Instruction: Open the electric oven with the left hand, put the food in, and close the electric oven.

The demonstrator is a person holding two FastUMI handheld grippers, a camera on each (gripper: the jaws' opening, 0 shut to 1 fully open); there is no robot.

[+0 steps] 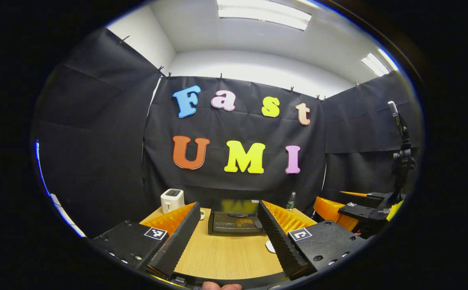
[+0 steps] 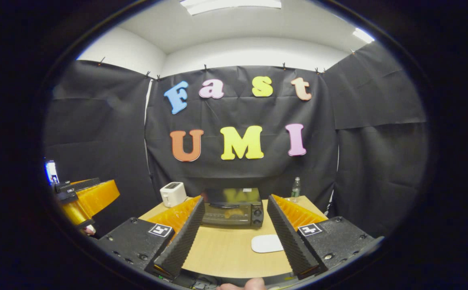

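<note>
The electric oven [image 2: 232, 208] sits shut at the desk's [image 2: 226, 249] far edge, at 12 o'clock, something golden inside. Both the left gripper [image 1: 228, 235] and right gripper [image 2: 234, 237] hold their fingers wide and empty, well back. If closing is finished, simply withdraw straight.

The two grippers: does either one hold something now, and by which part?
Nothing is held. The left gripper and the right gripper are both open above the table, with the oven farther off.

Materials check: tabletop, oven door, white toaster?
Table: looks like light wood laminate, matte, faint straight grain. Oven door: probably glass in a dark metal frame; something orange shows through it. Toaster: likely smooth white plastic, soft sheen.
</note>
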